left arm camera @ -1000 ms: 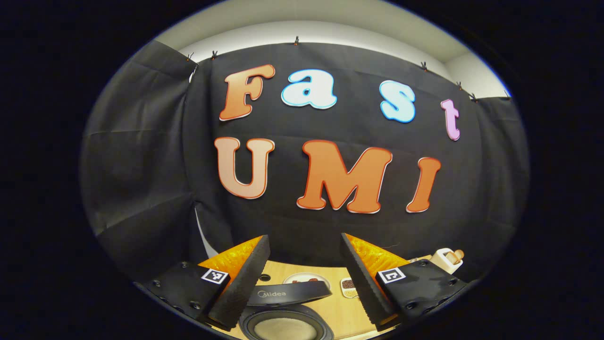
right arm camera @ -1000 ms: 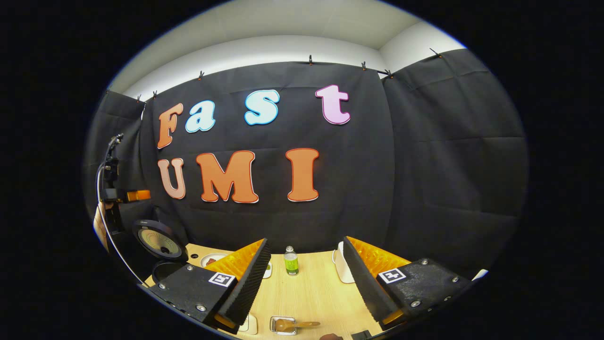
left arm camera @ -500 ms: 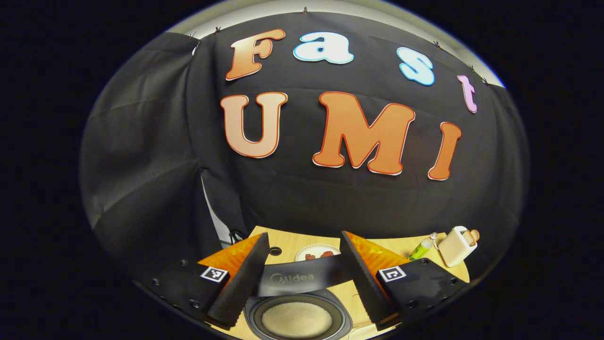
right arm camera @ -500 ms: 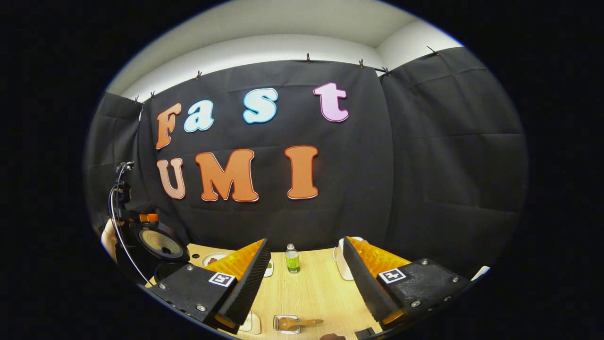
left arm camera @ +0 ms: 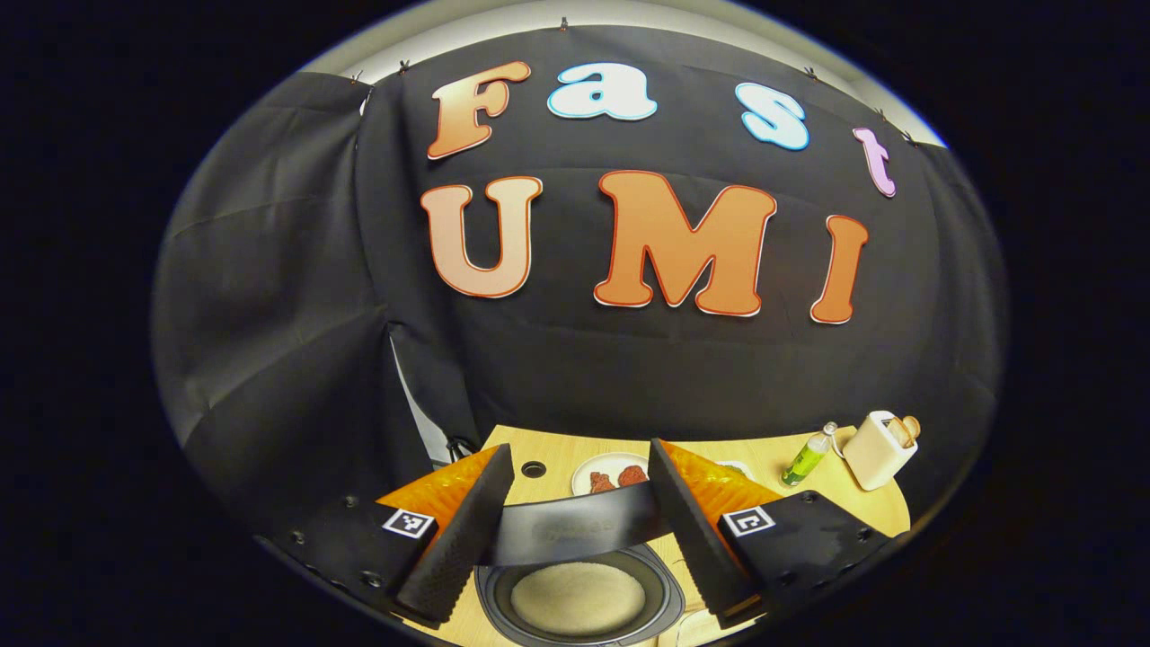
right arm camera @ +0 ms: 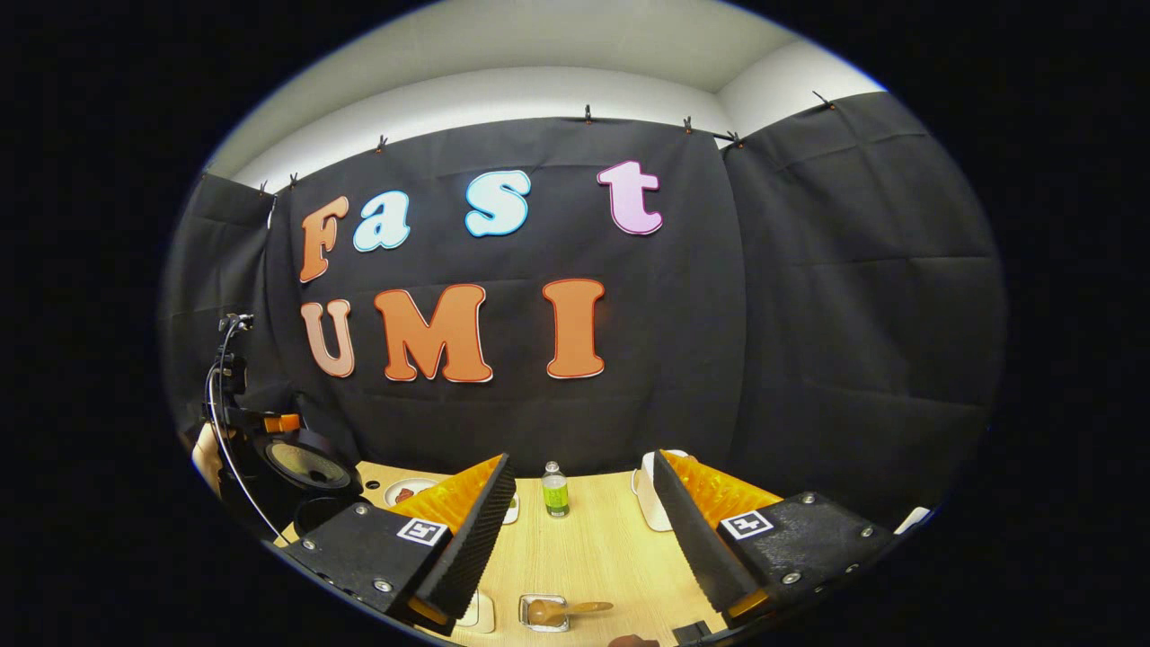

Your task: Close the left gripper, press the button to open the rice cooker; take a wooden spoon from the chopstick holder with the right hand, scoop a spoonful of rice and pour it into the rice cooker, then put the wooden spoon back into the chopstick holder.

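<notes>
Beneath left hand-held gripper [left arm camera: 575,530], rice [left arm camera: 578,598]

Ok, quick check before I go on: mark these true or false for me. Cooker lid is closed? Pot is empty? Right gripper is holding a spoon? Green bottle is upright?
The rice cooker lid is closed. False: it stands raised above the open pot.
The pot is empty. False: pale rice lies in it.
The right gripper is holding a spoon. False: its fingers are apart with nothing between them; a wooden spoon lies in a small metal tray on the table.
The green bottle is upright. True.
</notes>
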Demonstrator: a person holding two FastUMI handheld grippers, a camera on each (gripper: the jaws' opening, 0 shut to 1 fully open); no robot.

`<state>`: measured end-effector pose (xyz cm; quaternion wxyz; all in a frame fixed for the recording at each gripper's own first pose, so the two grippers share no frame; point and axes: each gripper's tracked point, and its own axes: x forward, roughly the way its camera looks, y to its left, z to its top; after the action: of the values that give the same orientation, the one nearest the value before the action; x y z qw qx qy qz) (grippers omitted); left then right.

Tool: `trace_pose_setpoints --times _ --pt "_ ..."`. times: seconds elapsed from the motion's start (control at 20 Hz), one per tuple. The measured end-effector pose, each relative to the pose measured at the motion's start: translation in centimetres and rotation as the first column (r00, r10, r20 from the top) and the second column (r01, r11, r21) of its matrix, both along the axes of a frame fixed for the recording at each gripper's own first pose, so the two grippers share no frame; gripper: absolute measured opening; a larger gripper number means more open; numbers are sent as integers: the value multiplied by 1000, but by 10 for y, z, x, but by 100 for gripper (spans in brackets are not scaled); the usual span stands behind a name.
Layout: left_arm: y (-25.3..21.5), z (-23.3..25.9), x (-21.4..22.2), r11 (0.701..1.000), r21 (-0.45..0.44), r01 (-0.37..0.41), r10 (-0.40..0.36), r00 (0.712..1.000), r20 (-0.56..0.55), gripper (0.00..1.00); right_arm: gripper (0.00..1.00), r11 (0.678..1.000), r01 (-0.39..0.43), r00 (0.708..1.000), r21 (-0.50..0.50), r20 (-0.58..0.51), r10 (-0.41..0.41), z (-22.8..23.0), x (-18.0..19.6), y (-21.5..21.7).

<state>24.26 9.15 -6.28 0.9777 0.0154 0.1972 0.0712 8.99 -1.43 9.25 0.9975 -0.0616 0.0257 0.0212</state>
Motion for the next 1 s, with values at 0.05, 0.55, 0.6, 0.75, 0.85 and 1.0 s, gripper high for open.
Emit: trace_pose_setpoints --times 0.05,0.55,0.6,0.75,0.85,1.0 --pt "-3 -2 -5 1000 0 1 -1 1000 2 100 95 1000 -3 1000 4 -1 3 1 -5 -4" --pt "-34 -56 -83 998 -54 30 -32 999 -38 100 95 998 -54 998 -18 -16 54 -1 -23 -7" --pt "-37 -65 -90 998 -60 29 -32 998 -47 98 95 998 -61 998 -18 -18 60 -1 -25 -8" --pt "-44 -91 -111 997 -69 42 -46 997 -67 100 95 996 -88 996 -14 -27 88 -5 -30 -6" --pt "-45 -111 -122 995 -86 41 -48 996 -79 100 100 995 -102 994 -11 -38 102 -7 -31 -6" --pt "-49 -142 -138 998 -35 56 -60 990 -125 99 95 994 -107 993 -3 -49 107 -11 -34 -9"
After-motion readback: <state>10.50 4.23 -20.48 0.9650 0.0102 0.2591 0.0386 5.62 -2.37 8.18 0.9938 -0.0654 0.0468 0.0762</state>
